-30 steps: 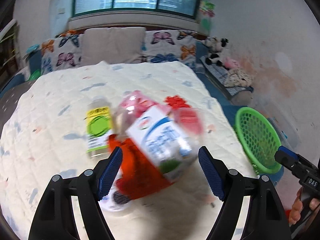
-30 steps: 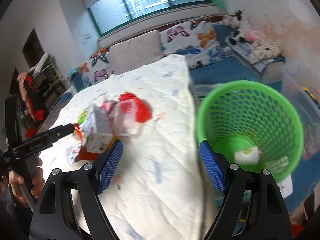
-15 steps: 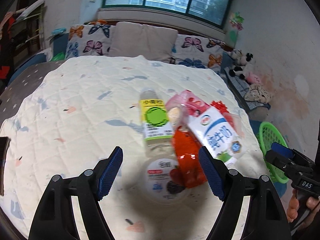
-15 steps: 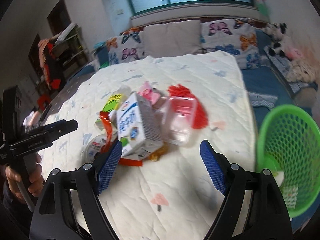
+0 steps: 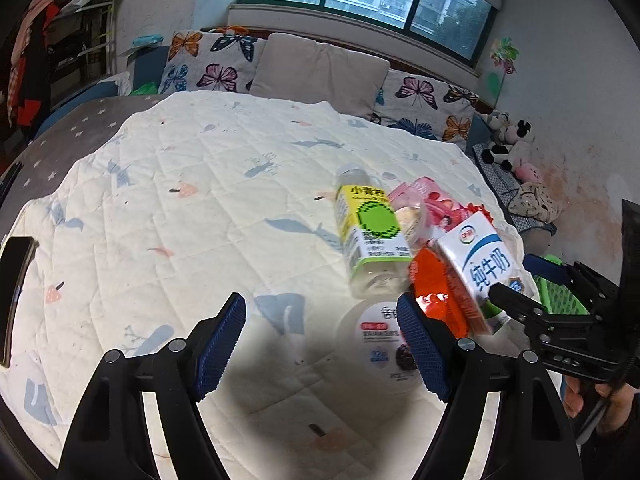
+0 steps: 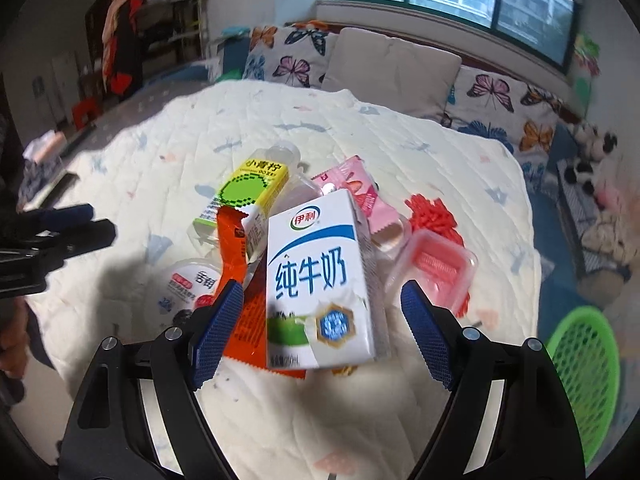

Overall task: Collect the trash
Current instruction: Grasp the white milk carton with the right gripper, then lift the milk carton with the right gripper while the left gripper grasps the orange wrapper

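A pile of trash lies on the quilted bed (image 5: pixel 192 216): a milk carton (image 6: pixel 316 276), a bottle with a yellow-green label (image 6: pixel 248 188), an orange wrapper (image 6: pixel 236 240), a yogurt cup (image 6: pixel 188 284), a pink packet (image 6: pixel 356 192) and a clear tray (image 6: pixel 436 268). My right gripper (image 6: pixel 322 332) is open around the carton, with gaps at both pads. My left gripper (image 5: pixel 320 344) is open over bare quilt; the yogurt cup (image 5: pixel 380 340) sits by its right finger. The left wrist view also shows the bottle (image 5: pixel 368 232), the carton (image 5: pixel 480 264) and the right gripper (image 5: pixel 524 280) beside it.
A green mesh basket (image 6: pixel 580 380) stands on the floor off the bed's right edge. Pillows (image 5: pixel 320 68) line the head of the bed. A dark phone (image 5: pixel 12 288) lies at the left edge. Plush toys (image 5: pixel 508 140) sit by the right wall.
My right gripper has swung left from over the green basket to the trash pile, now around the carton. My left gripper has shifted left, so the pile sits to its right.
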